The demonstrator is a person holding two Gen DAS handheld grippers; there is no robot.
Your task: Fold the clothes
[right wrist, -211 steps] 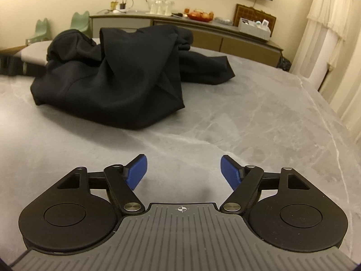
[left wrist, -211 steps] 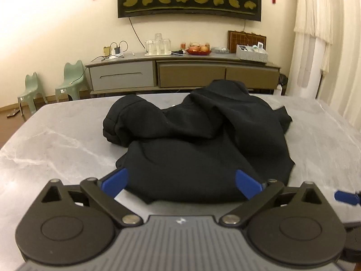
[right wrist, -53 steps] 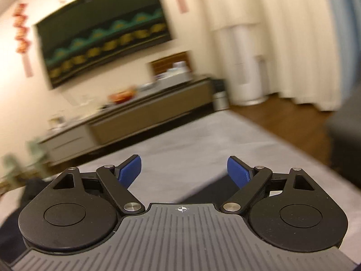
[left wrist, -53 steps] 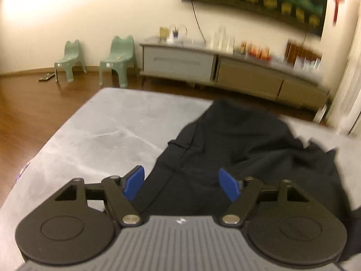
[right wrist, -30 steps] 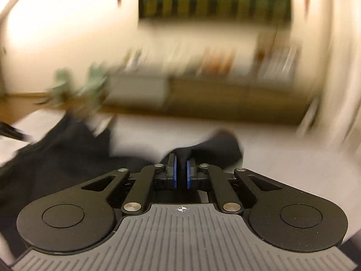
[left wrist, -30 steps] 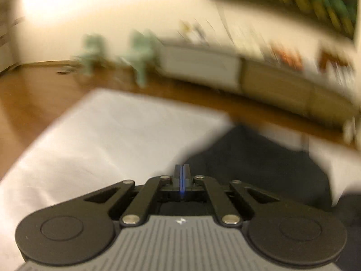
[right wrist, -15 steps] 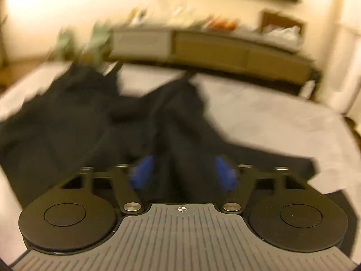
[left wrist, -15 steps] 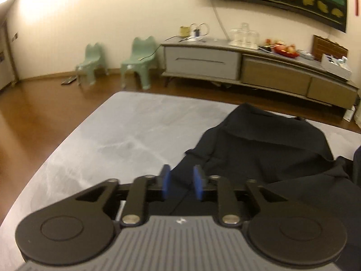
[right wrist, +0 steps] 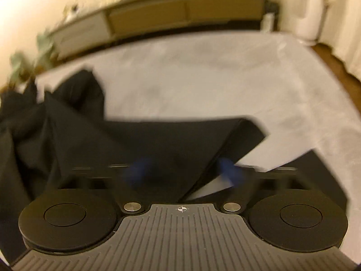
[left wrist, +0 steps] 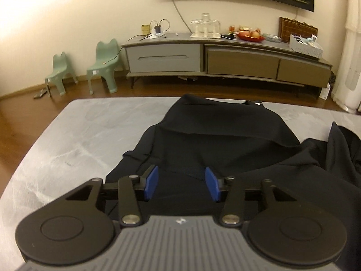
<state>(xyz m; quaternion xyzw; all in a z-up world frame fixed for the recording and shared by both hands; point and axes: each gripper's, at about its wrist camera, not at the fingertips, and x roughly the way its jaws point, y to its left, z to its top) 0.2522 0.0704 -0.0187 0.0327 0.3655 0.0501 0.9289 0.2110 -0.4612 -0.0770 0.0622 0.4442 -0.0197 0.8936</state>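
Observation:
A black garment (left wrist: pixel 225 140) lies spread and rumpled on the grey marble table (left wrist: pixel 90 126). My left gripper (left wrist: pixel 181 186) hovers over the garment's near left part; its blue pads stand apart with only cloth beneath them. In the right wrist view the same black garment (right wrist: pixel 158 140) stretches from a bunched heap at the left to a flat corner at the right. My right gripper (right wrist: pixel 185 171) is over that cloth, motion-blurred, its blue pads wide apart and a fold edge running between them.
A long low sideboard (left wrist: pixel 225 61) with glasses, fruit and a basket stands by the far wall. Two small green chairs (left wrist: pixel 103 65) sit on the wooden floor at the left. Bare table (right wrist: pixel 214 74) extends behind the garment. A white curtain (left wrist: pixel 352 45) hangs at the right.
Both grippers were shut a second ago and have since opened. The left one widened further in the last half second. The right view swung toward the table's right side.

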